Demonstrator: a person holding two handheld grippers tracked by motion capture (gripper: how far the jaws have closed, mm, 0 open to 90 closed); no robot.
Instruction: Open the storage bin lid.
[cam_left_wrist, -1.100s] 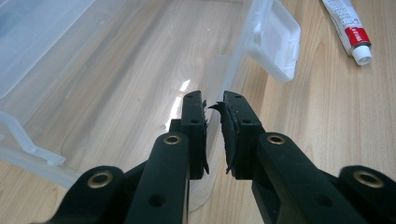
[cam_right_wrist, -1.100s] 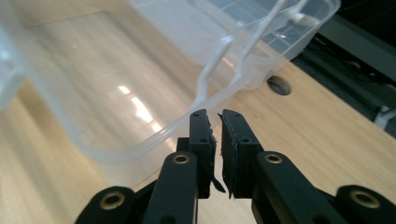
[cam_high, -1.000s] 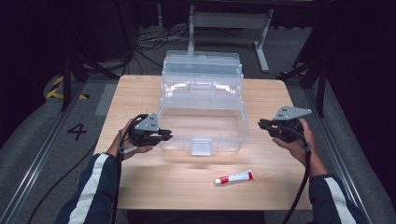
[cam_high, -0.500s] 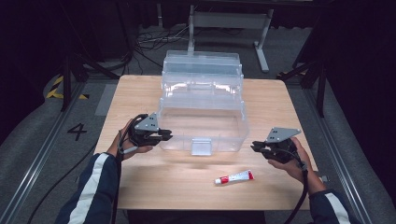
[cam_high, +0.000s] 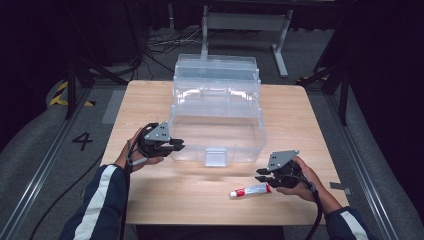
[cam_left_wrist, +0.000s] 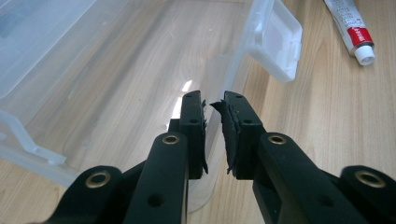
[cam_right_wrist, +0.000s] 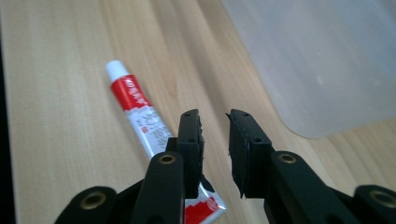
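Wooden table (cam_high: 150, 100), clear plastic box (cam_high: 216, 107) at centre w/ lid open toward 12 o'clock, latch flap on its front wall. Left gripper (cam_high: 176, 145) at box's 9 o'clock corner; in left gripper view jaws pinch the box's front wall near the corner, narrow gap w/ the wall between. Right gripper (cam_high: 262, 175) at box's 5 o'clock, on table level. Tube (cam_high: 251, 190), white w/ red band, lies flat at right gripper's 7 o'clock, just beside it; jaws part-open, holding nothing, tube's crimped end under the left jaw.
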